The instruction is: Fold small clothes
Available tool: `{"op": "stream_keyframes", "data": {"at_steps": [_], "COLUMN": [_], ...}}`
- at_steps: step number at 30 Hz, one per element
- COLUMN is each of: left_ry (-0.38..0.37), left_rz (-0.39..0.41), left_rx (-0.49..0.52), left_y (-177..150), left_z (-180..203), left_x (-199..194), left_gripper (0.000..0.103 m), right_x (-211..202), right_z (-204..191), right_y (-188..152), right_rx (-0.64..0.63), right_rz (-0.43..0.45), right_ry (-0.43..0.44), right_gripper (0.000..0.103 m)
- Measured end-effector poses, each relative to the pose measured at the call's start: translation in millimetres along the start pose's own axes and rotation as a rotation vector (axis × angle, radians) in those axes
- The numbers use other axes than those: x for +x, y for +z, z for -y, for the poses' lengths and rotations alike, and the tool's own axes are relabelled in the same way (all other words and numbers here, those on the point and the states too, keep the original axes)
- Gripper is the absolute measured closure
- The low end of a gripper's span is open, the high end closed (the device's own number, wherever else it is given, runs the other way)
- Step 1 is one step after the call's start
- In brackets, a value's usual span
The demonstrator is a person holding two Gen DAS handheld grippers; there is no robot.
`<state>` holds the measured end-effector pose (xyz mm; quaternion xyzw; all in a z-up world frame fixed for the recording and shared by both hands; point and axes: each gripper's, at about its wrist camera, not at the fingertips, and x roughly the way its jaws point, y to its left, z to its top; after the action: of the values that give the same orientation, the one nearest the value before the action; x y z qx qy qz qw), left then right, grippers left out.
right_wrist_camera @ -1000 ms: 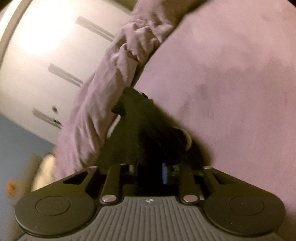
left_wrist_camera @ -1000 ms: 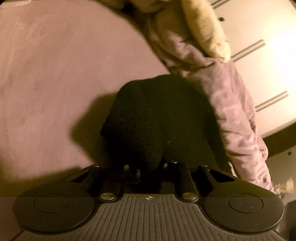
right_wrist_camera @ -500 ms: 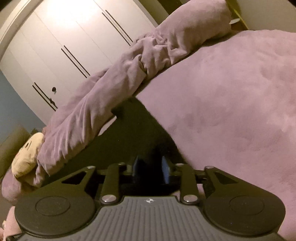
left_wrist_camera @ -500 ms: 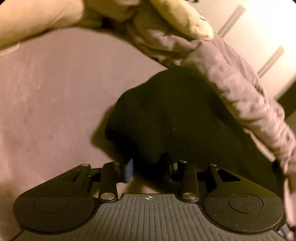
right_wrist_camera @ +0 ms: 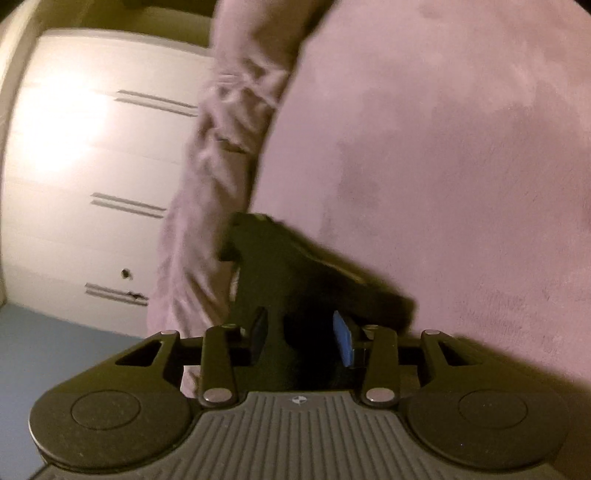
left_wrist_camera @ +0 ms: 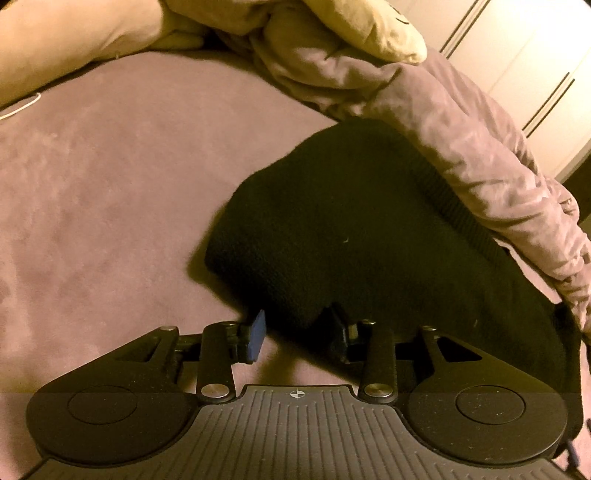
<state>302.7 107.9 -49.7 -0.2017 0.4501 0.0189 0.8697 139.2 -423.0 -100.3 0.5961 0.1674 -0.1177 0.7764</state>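
From my seat the right wrist view is smeared: the rumpled blanket [right_wrist_camera: 214, 155] and wardrobe doors [right_wrist_camera: 92, 155] blur, and the black garment [right_wrist_camera: 295, 266] shows no readable folds. Its near part drops behind the right gripper [right_wrist_camera: 300, 334] body, so I cannot tell whether cloth touches the pads. In the left wrist view the garment's [left_wrist_camera: 351, 229] far edge is tucked under the blanket [left_wrist_camera: 461, 147] (the right side runs off frame). The cream cushion [left_wrist_camera: 332, 26] is cut by the top edge.
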Motion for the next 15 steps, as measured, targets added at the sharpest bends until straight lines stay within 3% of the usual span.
{"op": "stream_keyframes", "data": {"at_steps": [5,8,12,15], "left_ry": [0.001,0.0,-0.002,0.004], "left_rz": [-0.013,-0.021,-0.03,-0.029], "left_rx": [-0.013,0.002,0.027,0.039], "left_y": [-2.1,-3.2,-1.7,-1.5], "left_z": [0.2,-0.6,-2.7,-2.1], "left_x": [0.5,-2.4,-3.5,-4.7], "left_gripper": [0.058,0.055,0.052,0.052], "right_x": [7.2,24.0,26.0,16.4], "right_z": [-5.5,7.4,24.0,22.9], "right_y": [-4.7,-0.4,6.1,11.5], "right_rx": [-0.039,0.044,0.195,0.179], "right_rz": [-0.061,-0.071,-0.059,-0.039], "right_ry": [-0.002,-0.026,0.012,0.01], "right_gripper": [0.063,0.063,0.063,0.063]}}
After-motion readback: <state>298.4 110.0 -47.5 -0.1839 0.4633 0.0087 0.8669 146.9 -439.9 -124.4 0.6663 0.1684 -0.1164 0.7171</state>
